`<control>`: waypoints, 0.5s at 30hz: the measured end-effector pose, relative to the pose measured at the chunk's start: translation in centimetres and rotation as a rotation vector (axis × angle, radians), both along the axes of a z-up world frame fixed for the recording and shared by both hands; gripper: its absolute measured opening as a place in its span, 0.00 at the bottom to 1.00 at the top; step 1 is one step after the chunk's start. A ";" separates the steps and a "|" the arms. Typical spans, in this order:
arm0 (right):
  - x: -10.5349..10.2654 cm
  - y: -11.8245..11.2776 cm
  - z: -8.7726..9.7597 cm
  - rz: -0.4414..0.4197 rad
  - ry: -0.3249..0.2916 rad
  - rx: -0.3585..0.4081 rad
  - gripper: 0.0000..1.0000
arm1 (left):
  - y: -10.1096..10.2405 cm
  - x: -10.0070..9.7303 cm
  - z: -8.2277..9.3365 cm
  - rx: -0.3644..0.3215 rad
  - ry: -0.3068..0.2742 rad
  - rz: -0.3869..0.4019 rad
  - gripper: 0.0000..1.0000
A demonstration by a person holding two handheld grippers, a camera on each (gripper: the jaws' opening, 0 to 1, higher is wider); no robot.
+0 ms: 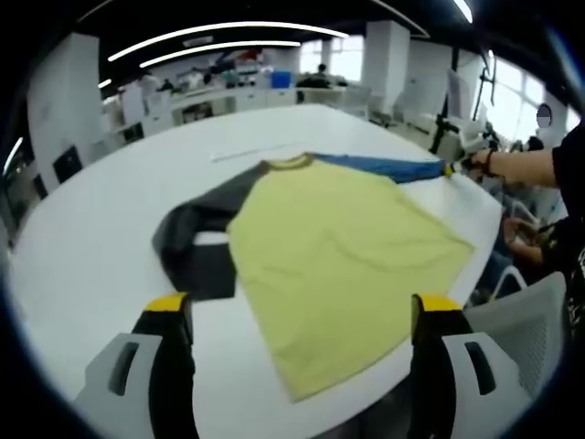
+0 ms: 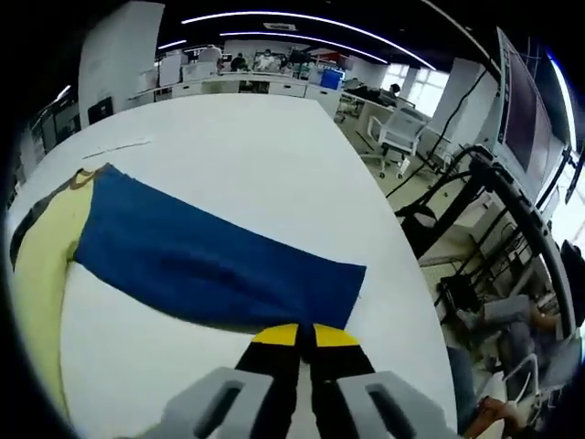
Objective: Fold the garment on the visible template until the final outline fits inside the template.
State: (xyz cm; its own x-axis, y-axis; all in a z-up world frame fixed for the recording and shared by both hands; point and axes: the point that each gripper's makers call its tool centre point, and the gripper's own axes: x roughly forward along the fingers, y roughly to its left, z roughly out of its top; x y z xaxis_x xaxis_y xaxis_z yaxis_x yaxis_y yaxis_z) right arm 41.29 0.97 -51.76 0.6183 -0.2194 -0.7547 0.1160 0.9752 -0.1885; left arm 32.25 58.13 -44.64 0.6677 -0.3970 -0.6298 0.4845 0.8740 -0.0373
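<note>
White table (image 1: 82, 247) in an open-plan office carries the work, with desks and chairs along the far walls. On it the garment (image 1: 338, 256), a long-sleeved shirt with a yellow-green body, lies flat and roughly central. Its dark grey sleeve (image 1: 196, 242) is bent back on itself at the left; its blue sleeve (image 2: 215, 261) is stretched out straight toward the right edge of the table.

Right gripper (image 2: 304, 337): jaws closed, yellow tips together on the cuff end of the blue sleeve, which appears pinched between them. Left gripper (image 1: 302, 306): jaws wide apart, holding nothing, hovering over the near hem of the shirt.

Judgement on the step in hand: the blue sleeve appears to be the part being folded in. To do it well, lift the cuff only enough to clear the table, carry it across the yellow body in one pass, and lay it flat without dragging the shirt sideways. The free left gripper could pin the body near the shoulder while this is done.

Items not verifiable:
- No template outline can be made out on the table; a faint pale strip (image 1: 242, 152) lies beyond the collar, nature unclear.
- The near hem runs close to the table edge and is partly cut off by the left gripper's jaws.
- How much cloth the closed jaws hold is hidden.
</note>
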 end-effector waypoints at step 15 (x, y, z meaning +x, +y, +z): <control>-1.0 -1.0 2.2 -0.153 -0.046 0.183 0.27 | -0.1 -0.2 -0.2 0.013 0.012 -0.014 0.96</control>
State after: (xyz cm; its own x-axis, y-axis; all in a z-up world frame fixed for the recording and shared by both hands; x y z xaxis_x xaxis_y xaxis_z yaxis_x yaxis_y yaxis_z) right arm 40.31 0.01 -49.57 0.6230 -0.1754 -0.7623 0.2698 0.9629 -0.0010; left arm 32.05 57.99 -44.84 0.6545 -0.3980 -0.6428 0.4963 0.8676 -0.0318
